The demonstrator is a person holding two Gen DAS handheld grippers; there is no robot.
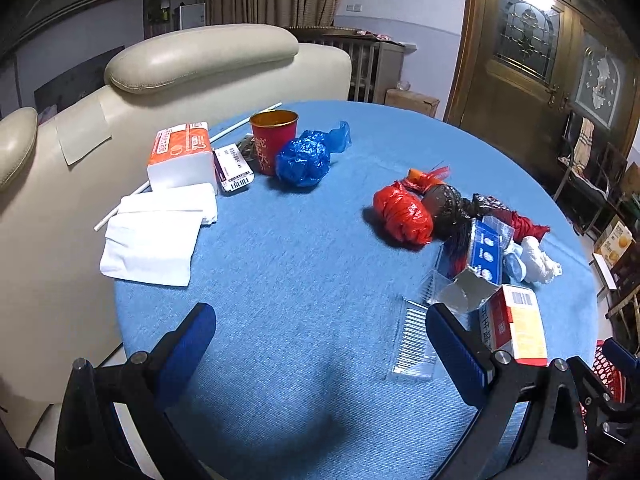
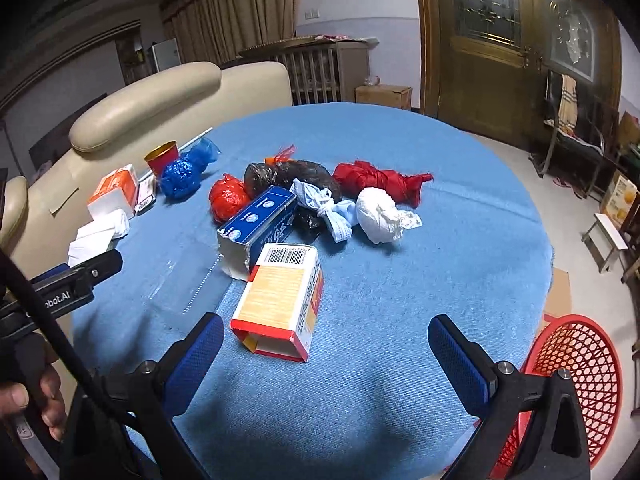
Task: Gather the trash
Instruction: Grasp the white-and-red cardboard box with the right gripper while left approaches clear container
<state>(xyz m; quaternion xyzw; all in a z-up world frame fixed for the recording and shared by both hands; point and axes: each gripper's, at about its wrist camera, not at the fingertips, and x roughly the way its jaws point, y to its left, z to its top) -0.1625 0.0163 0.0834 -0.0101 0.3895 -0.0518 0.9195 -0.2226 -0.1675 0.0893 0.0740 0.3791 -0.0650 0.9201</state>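
Both grippers hovered with jaws spread wide and empty over a round table (image 2: 400, 300) covered in nubby blue cloth: the left gripper (image 1: 320, 344) at the near edge, the right gripper (image 2: 326, 344) facing an open-ended orange-and-white carton (image 2: 280, 296) just ahead at 12 o'clock. Beyond it lay a torn blue box (image 2: 260, 220) and knotted plastic bags: crinkly red (image 2: 228, 200), white (image 2: 380, 216) and dark (image 2: 288, 176). The red mesh basket (image 2: 576, 364) stood off the table at 4 o'clock. The hollow carton looked likely to crush or skid on the cloth under a pinch, and slick bags might slip free.
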